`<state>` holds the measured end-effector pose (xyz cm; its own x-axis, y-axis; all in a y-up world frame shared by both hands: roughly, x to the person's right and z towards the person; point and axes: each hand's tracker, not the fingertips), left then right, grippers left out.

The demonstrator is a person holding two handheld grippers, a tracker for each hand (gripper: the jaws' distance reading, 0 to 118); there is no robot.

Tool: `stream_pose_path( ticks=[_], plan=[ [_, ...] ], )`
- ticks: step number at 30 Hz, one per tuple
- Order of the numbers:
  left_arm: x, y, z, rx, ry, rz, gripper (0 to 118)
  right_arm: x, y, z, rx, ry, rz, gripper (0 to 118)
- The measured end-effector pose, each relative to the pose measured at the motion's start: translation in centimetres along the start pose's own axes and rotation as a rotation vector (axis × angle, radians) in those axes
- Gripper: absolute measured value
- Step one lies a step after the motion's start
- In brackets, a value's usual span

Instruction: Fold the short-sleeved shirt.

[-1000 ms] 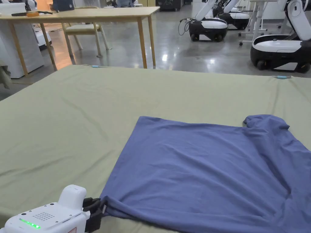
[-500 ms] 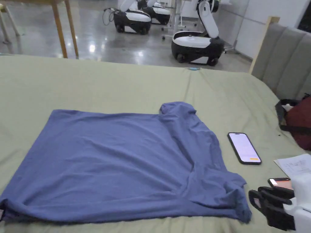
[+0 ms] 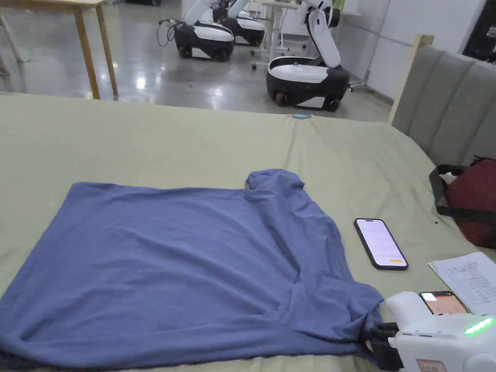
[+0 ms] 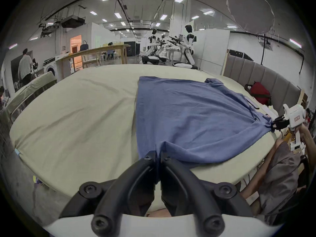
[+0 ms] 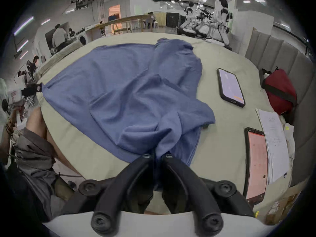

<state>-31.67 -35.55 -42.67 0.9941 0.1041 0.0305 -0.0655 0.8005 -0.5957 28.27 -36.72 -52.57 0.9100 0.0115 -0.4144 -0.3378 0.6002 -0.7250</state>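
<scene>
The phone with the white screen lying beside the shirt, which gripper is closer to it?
Right. The right gripper grips the shirt just near of the phone; the left gripper holds the shirt's opposite end.

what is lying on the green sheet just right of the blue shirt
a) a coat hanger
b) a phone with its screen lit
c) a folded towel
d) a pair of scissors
b: in the head view a phone with a lit screen lies flat on the green sheet, just right of the blue shirt and apart from it; the right gripper view shows it there too.
</scene>
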Motion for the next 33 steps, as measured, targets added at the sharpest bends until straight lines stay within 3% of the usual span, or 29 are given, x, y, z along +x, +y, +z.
stream_pose_path(
  ticks=[2,4,6,8,13,18,22,28,29,30,31,32,33],
  plan=[
    [-0.3,0.5,0.1,0.014,-0.029,0.040,3,0.0,0.3,1.3,0.070,-0.006,-0.029,8],
    [-0.8,2.1,0.3,0.046,-0.044,0.061,3,-0.1,1.4,3.4,0.159,-0.019,-0.006,8],
    [-1.3,5.1,0.8,0.103,-0.090,0.099,3,-0.8,3.7,5.9,0.278,-0.127,0.012,8],
    [-1.9,8.5,0.8,0.172,-0.150,0.131,4,-0.4,6.5,7.6,0.393,-0.130,-0.024,8],
    [-2.0,15.9,-2.3,0.251,-0.070,0.026,3,0.5,14.2,7.0,0.536,-0.184,0.046,8],
    [-3.1,18.4,-11.9,0.082,-0.025,-0.003,3,2.7,19.8,-2.0,0.381,-0.174,0.030,8],
    [-3.0,17.3,-20.3,-0.089,0.016,-0.010,3,4.1,21.5,-11.8,0.212,-0.233,0.010,8],
    [-3.2,14.7,-26.1,-0.214,0.055,-0.002,4,4.9,20.9,-18.9,0.020,-0.231,-0.074,8],
    [-3.2,14.6,-26.1,-0.210,0.062,-0.014,14,4.8,20.7,-19.2,0.024,-0.229,-0.068,11],
    [-3.2,15.0,-25.8,-0.206,0.061,-0.011,14,4.6,20.5,-18.9,0.038,-0.238,-0.058,14],
    [-3.4,15.4,-25.6,-0.207,0.054,-0.002,22,4.6,20.8,-18.5,0.044,-0.239,-0.057,14],
    [-3.1,15.7,-24.4,-0.219,0.029,0.025,57,4.7,21.0,-17.8,0.059,-0.248,-0.069,36],
    [-3.2,15.9,-23.8,-0.231,0.009,0.057,102,4.7,21.0,-16.5,0.110,-0.271,-0.088,74]
  ],
)
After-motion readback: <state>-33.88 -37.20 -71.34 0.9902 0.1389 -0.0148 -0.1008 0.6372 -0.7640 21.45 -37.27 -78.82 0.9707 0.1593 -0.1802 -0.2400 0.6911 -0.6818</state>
